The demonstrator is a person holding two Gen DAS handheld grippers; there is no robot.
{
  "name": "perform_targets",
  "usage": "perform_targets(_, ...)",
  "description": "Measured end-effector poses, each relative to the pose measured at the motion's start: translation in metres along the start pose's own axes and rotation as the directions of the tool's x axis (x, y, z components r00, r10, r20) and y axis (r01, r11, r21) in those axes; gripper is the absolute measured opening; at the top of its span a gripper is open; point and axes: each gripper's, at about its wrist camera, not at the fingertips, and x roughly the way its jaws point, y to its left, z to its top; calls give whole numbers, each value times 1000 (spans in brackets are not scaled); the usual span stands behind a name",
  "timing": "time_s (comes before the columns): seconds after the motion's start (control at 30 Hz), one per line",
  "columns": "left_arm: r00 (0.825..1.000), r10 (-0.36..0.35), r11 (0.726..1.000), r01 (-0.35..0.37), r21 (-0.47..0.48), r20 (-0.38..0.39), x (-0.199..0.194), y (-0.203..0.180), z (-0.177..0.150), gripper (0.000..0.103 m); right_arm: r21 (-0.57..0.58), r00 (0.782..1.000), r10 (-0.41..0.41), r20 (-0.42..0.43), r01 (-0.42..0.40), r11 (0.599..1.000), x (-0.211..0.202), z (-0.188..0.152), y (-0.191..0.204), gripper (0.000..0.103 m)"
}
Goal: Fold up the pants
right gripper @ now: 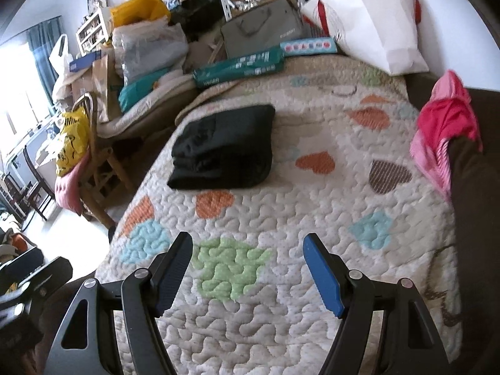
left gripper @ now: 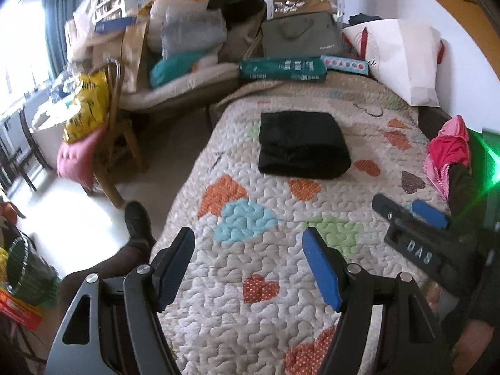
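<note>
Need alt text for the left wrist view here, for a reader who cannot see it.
Black pants lie folded into a compact stack on a heart-patterned quilt, untouched. The open left gripper hangs over the quilt short of them, with the open right gripper at the right edge. Cluttered bags and boxes sit beyond the bed.

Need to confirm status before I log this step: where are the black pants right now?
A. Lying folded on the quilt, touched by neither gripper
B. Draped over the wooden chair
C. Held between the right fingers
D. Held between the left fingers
A: the black pants lie as a folded bundle on the quilt, while the left gripper and right gripper are open and hold nothing.
</note>
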Motion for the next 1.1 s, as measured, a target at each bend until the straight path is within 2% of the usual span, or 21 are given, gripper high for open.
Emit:
perform_targets(0.1,999,-33,999,33,-14,-3,-10,-4,7,71,-7,998,-1,59,1,1000,-22,9,2,81)
perform_targets(0.17,999,-49,999,49,-21,25,-19,-4,9,71,-20,993,-22,114,24,1000,-36,11,2,85)
perform_targets(0.23,998,-46,999,47,-18,50,-24,-3,8,71,-36,990,-46,136,51,998,-40,10,3,86)
perform_targets(0.4,997,-51,997,55,-63,54,-18,8,6,71,-48,995,-61,77,64,997,-21,-3,5,86)
perform_targets(0.6,997,-74,989,73,-129,0,5,19,4,71,-119,997,-75,26,78,990,1,-19,20,86)
perform_targets(0.9,999,-50,981,52,-188,15,19,46,3,71,-117,998,-14,-54,7,993,27,-25,44,86)
perform_targets(1.1,998,-54,983,57,-177,22,29,48,5,72,-117,997,1,-78,-10,993,33,-28,54,86)
